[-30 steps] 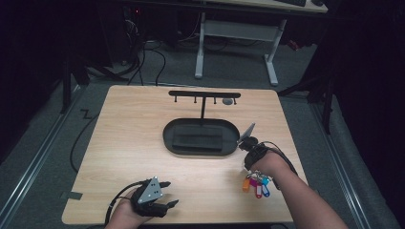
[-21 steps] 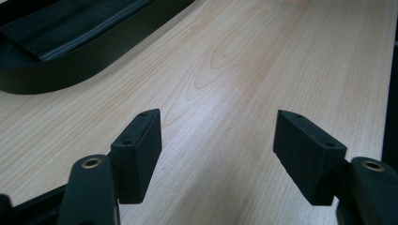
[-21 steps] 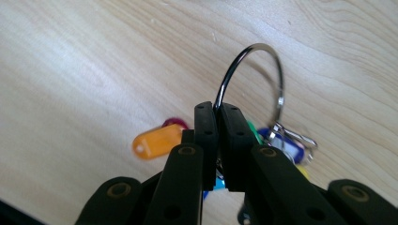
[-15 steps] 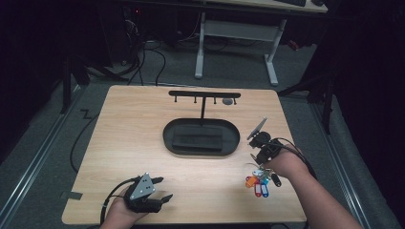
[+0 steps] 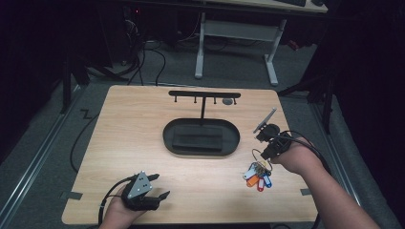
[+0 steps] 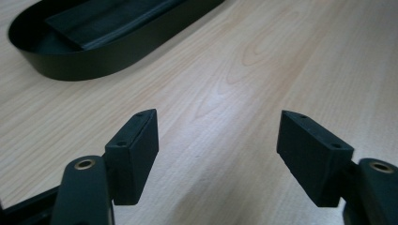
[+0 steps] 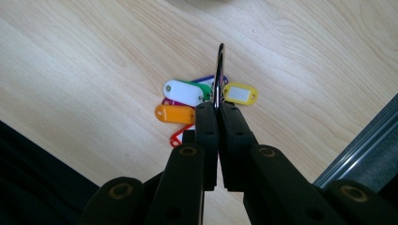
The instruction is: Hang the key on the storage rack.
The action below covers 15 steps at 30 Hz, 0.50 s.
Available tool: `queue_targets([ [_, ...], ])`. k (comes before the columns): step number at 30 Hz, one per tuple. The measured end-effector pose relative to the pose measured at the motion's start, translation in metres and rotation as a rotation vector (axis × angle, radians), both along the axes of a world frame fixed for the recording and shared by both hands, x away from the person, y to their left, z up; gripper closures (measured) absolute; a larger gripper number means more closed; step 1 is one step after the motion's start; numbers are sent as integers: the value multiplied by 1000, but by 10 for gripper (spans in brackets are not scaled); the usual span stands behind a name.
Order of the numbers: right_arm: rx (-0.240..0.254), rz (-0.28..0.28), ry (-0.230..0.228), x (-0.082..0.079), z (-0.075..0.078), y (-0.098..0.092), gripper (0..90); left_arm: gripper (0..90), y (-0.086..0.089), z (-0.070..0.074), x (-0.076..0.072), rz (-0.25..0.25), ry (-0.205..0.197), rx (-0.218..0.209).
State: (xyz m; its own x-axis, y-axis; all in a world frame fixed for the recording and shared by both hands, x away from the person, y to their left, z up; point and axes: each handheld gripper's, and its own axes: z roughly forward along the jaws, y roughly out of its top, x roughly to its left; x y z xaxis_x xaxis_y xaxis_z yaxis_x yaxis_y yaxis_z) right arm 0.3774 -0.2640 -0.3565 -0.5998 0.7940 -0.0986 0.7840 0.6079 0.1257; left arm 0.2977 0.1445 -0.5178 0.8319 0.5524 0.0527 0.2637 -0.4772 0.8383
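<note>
Key ring pinched, tags dangling!
Right gripper (image 7: 217,110) fingers clamp the key ring (image 7: 219,70); coloured tags (image 5: 258,175) hang over the surface's right side. Left gripper (image 6: 218,150) fingers apart, just opening, nothing between.

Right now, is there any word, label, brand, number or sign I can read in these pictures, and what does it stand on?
None can be read.
White paper insert of the yellow plastic key tag: blank.
White plastic key tag: no writing.
Orange plastic key tag: no writing.
Black oval tray and black hook stand: no markings.
Right gripper, shut on the metal key ring: no lettering.
</note>
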Motion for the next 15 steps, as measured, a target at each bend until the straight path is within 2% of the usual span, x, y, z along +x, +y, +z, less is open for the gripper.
queue_targets([
  [4, 14, 1, 2, -1, 6, 1, 879, 298, 4, 0, 2, 14, 6, -11],
  [11, 16, 7, 0, -1, 14, 2, 879, 301, 3, -1, 2, 11, 7, 0],
  [15, 25, 19, 15, -1, 24, 2, 878, 300, 4, -1, 2, 21, -2, 4],
])
